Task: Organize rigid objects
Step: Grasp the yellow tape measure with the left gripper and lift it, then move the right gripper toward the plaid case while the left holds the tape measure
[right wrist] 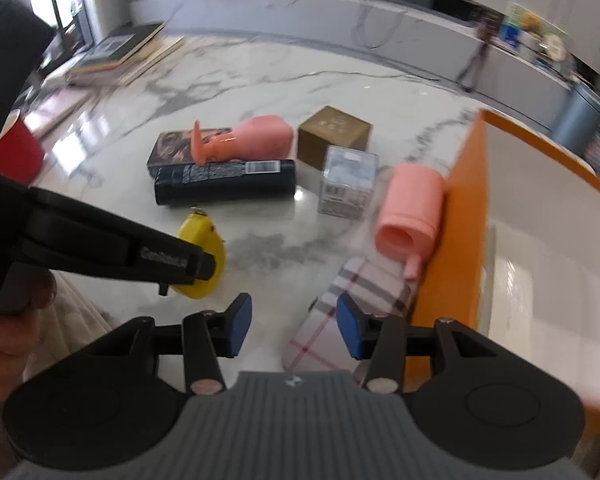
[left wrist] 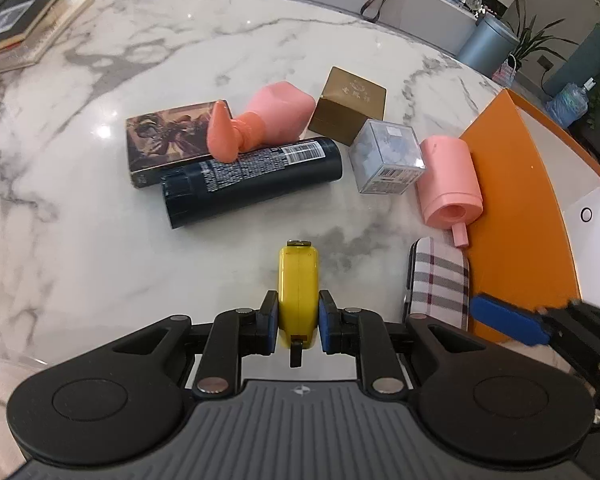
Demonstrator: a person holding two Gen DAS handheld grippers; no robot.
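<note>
Between the left gripper (left wrist: 298, 320) jaws, closed tight, the yellow tape measure (left wrist: 298, 280) is sitting lengthwise, the orange bin (left wrist: 516, 208) lying off to the right past the plaid case (left wrist: 440, 280).

From the right wrist, the right gripper (right wrist: 294, 326) jaws are standing partly open and empty, hovering beside that case; black bottle (right wrist: 224, 182) and pink pump (right wrist: 410, 212) are crowding the bin.

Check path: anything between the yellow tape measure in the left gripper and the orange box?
Yes. The plaid case lies against the orange box wall between it and the yellow tape measure; the right gripper hovers open there too.
</note>
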